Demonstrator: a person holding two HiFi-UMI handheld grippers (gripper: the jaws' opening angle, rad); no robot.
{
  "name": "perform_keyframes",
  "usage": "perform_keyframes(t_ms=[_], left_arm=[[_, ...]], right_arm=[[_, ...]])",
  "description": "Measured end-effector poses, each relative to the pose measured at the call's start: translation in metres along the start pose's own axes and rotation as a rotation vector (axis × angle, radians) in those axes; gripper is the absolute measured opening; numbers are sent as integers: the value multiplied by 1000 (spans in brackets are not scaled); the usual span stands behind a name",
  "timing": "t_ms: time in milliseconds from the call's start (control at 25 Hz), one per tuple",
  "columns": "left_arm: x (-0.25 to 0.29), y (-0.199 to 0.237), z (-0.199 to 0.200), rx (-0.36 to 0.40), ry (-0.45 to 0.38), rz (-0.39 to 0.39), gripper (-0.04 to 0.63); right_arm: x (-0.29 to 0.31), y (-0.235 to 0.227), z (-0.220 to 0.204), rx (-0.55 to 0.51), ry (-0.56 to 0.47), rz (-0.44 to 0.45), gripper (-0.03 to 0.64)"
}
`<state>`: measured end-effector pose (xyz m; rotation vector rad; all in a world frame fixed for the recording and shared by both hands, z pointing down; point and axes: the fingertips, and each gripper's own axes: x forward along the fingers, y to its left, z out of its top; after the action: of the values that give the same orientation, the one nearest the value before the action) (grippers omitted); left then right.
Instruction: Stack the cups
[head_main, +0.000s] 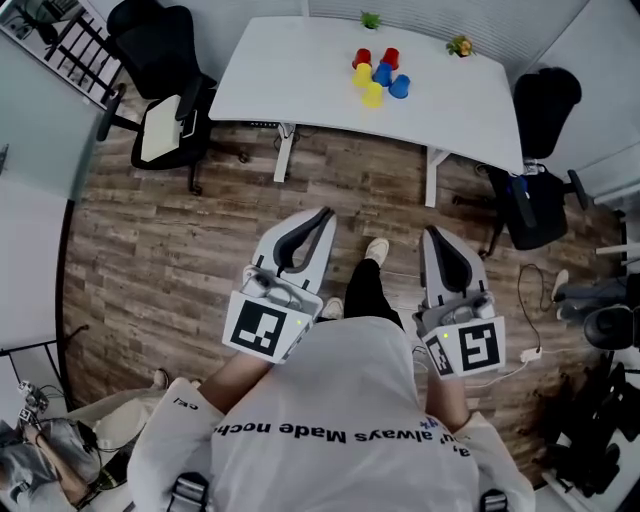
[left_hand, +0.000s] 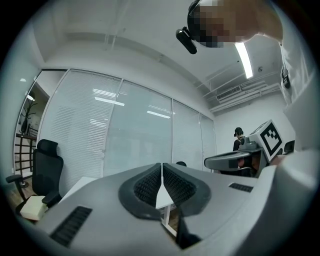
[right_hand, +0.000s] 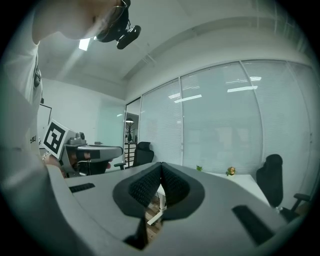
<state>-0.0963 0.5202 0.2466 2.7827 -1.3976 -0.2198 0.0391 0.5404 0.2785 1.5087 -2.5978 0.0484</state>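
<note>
Several small cups cluster on the far white table (head_main: 300, 80): two red cups (head_main: 362, 58), two yellow cups (head_main: 372, 95) and two blue cups (head_main: 399, 86). I stand well back from the table on the wood floor. My left gripper (head_main: 322, 214) is held at chest height, shut and empty. My right gripper (head_main: 431, 233) is beside it, also shut with nothing in it. In the left gripper view the left gripper (left_hand: 161, 166) has its pads pressed together, and the right gripper (right_hand: 161, 166) looks the same in its own view. The cups are hidden in both gripper views.
A black office chair (head_main: 165, 75) stands left of the table and another (head_main: 535, 170) at its right end. Two small ornaments, a green one (head_main: 371, 19) and a yellow one (head_main: 460, 45), sit at the table's far edge. Cables and gear lie on the floor at right (head_main: 600, 330).
</note>
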Motion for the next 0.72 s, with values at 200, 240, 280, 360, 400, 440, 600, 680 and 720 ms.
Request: perform_keyframes(t_ms=[200, 240, 280, 360, 400, 440, 600, 680, 720], left_arm=[[24, 6, -4, 11, 5, 4, 26], [31, 7, -4, 14, 4, 3, 26], [39, 7, -4, 17, 2, 2, 26], [56, 7, -4, 23, -2, 0, 26], [65, 8, -5, 26, 0, -1, 26], [75, 9, -6, 27, 1, -1, 26], [113, 13, -8, 29, 2, -3, 26], [130, 16, -8, 29, 6, -2, 26], [138, 18, -8, 28, 9, 0, 26]], right_arm=[[16, -20, 1, -2, -4, 6, 6], [20, -26, 1, -1, -5, 6, 6], [23, -33, 2, -1, -6, 7, 6], [30, -48, 1, 0, -8, 7, 6], [34, -56, 1, 2, -9, 7, 6], [39, -65, 1, 5, -9, 7, 6], [59, -97, 3, 11, -8, 10, 6], [69, -112, 5, 14, -7, 11, 6], [74, -119, 7, 16, -7, 11, 6]])
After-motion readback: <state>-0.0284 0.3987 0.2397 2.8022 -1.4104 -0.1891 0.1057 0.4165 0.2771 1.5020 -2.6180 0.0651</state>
